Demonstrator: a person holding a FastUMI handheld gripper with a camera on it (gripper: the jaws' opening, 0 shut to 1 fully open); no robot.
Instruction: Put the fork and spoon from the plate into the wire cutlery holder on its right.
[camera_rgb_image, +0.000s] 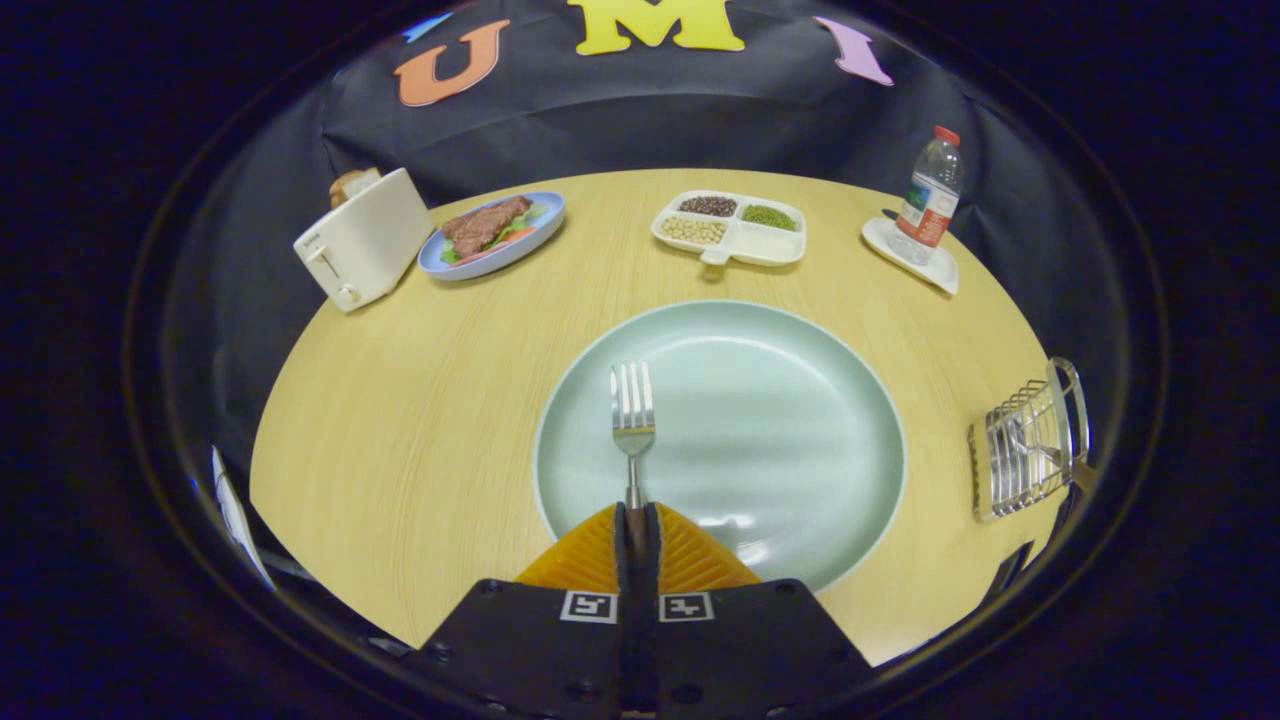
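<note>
Gripper (637, 520) pinching fork (632, 410) handle over plate (800, 420); spoon possibly already inside holder (1030, 440), right of plate.

The table (400, 420) is pale yellow wood with a fine grain pattern. The big plate (800, 420) at its near edge is light mint green, and the fork (632, 405) is shiny silver. The wire cutlery holder (1025, 445) at the right edge is bright chrome. At the far edge, the toaster (365, 238) is cream, the small plate (540, 232) is light blue under brown meat, the divided dish (765, 245) is white, and the bottle (930, 195) is clear with a red cap.
</note>
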